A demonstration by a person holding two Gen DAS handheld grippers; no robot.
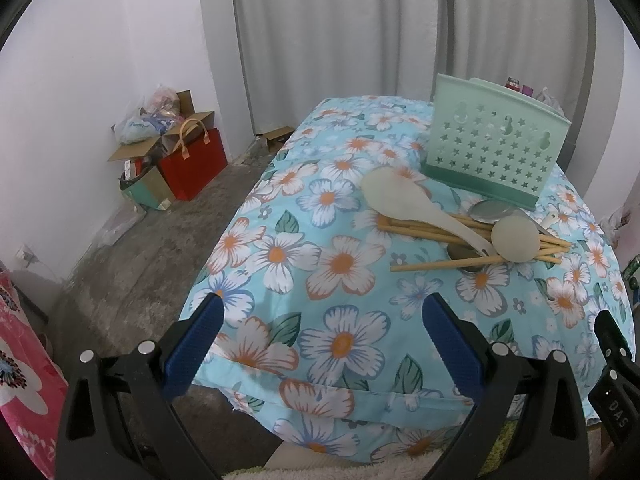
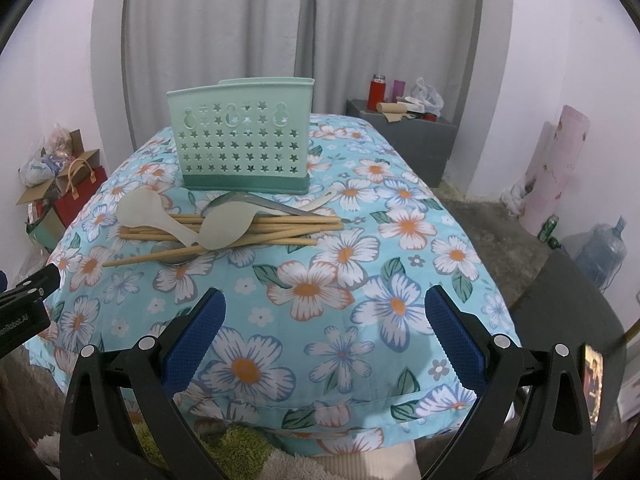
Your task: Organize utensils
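A room with white walls and grey curtains (image 2: 224, 20); in the middle, a raised surface draped in a blue floral cloth (image 2: 340, 280), its nature beneath the cloth not visible. At the far end stands a mint-green utensil holder (image 2: 244, 148), upright, its perforated wall pierced with star-shaped holes, presumably for draining. Just in front of it lies the unsorted heap: bamboo chopsticks (image 2: 256, 226) lying roughly parallel, two pale rice paddles (image 2: 150, 210) resting across them, and metal spoons (image 2: 240, 200) partly buried, one bowl showing beneath the sticks. The heap nearly touches the base of the holder, so each piece needs only a short lift to be dropped in. Nothing is visibly in the holder yet; judged from this, the sorting has not begun.

The left tool (image 1: 320, 320) and the right tool (image 2: 324, 316) both hover over the near edge of the cloth, well apart from the heap, each with its blue-padded fingers (image 2: 200, 332) spread wide and holding nothing. The left tool looks at the heap from the left, the right tool nearly head-on. A likely first step is to close on a paddle, since these lie on top and pin the sticks; pulling a chopstick first could scatter the rest
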